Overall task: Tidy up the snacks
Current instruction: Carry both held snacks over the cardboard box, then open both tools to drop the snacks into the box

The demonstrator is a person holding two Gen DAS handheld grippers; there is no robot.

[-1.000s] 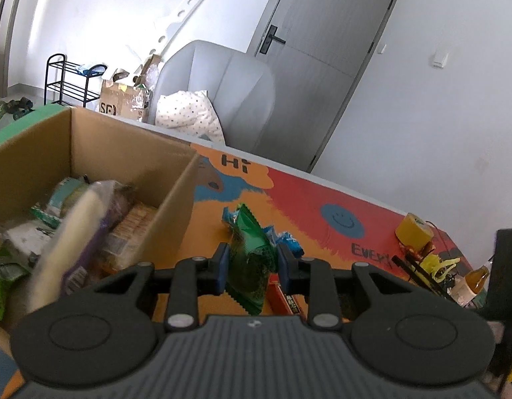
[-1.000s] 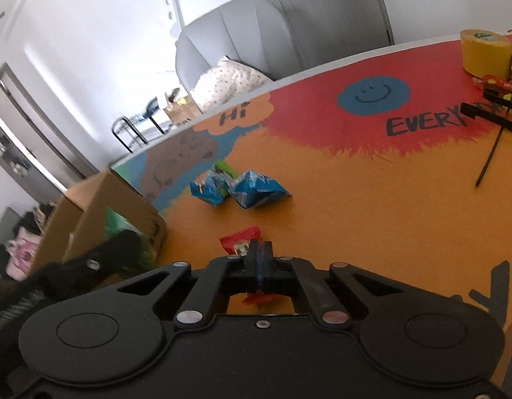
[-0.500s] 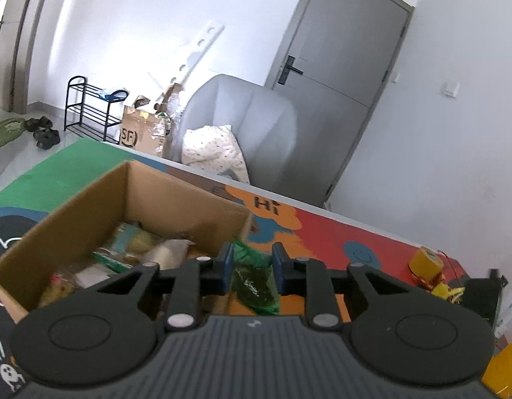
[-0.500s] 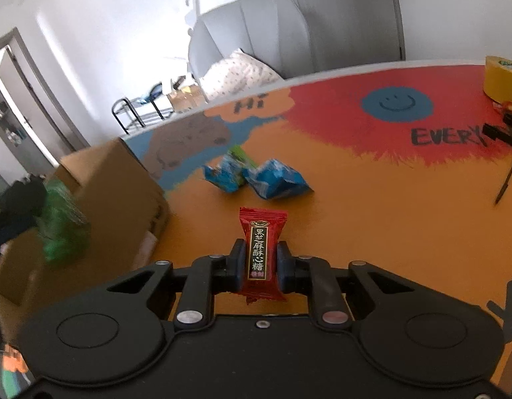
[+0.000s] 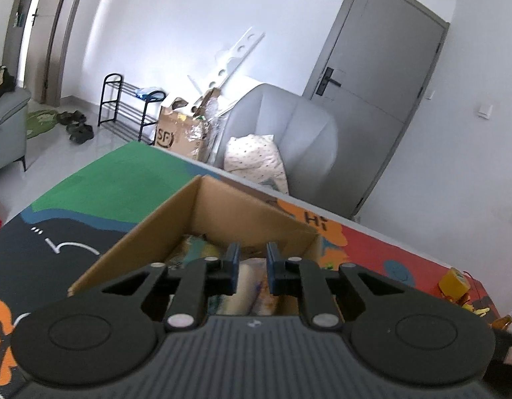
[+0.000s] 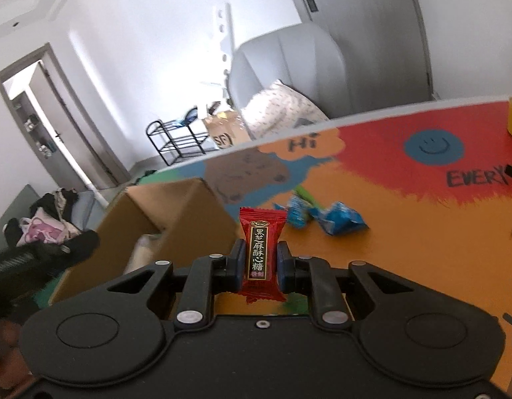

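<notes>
The left gripper (image 5: 251, 264) hangs above the open brown cardboard box (image 5: 222, 206), its blue-padded jaws parted with nothing between them; through the gap show pale and green-wrapped snack packets (image 5: 252, 286) lying inside the box, too blurred and hidden by the gripper body to tell apart. The right gripper (image 6: 262, 262) is clenched on an upright red candy wrapper with black and gold lettering (image 6: 261, 252), held clear of the colourful painted tabletop (image 6: 405, 232) and just to the right of the same cardboard box (image 6: 176, 219), whose near wall stands between the candy and the box interior. Past the candy, two crumpled blue snack packets (image 6: 325, 219) lie touching each other on the orange part of the table, with a thin green packet (image 6: 304, 194) partly tucked behind them. A yellow roll of tape (image 5: 453, 281) sits at the far right of the table, well apart from the box. The black body of the left gripper (image 6: 40, 259) enters the right wrist view from the left, over the box's open top. Behind the table stand a grey armchair (image 5: 289, 143) with a spotted white cushion (image 5: 256, 159), a black wire shoe rack (image 5: 126, 109) and a grey door (image 5: 375, 76).
</notes>
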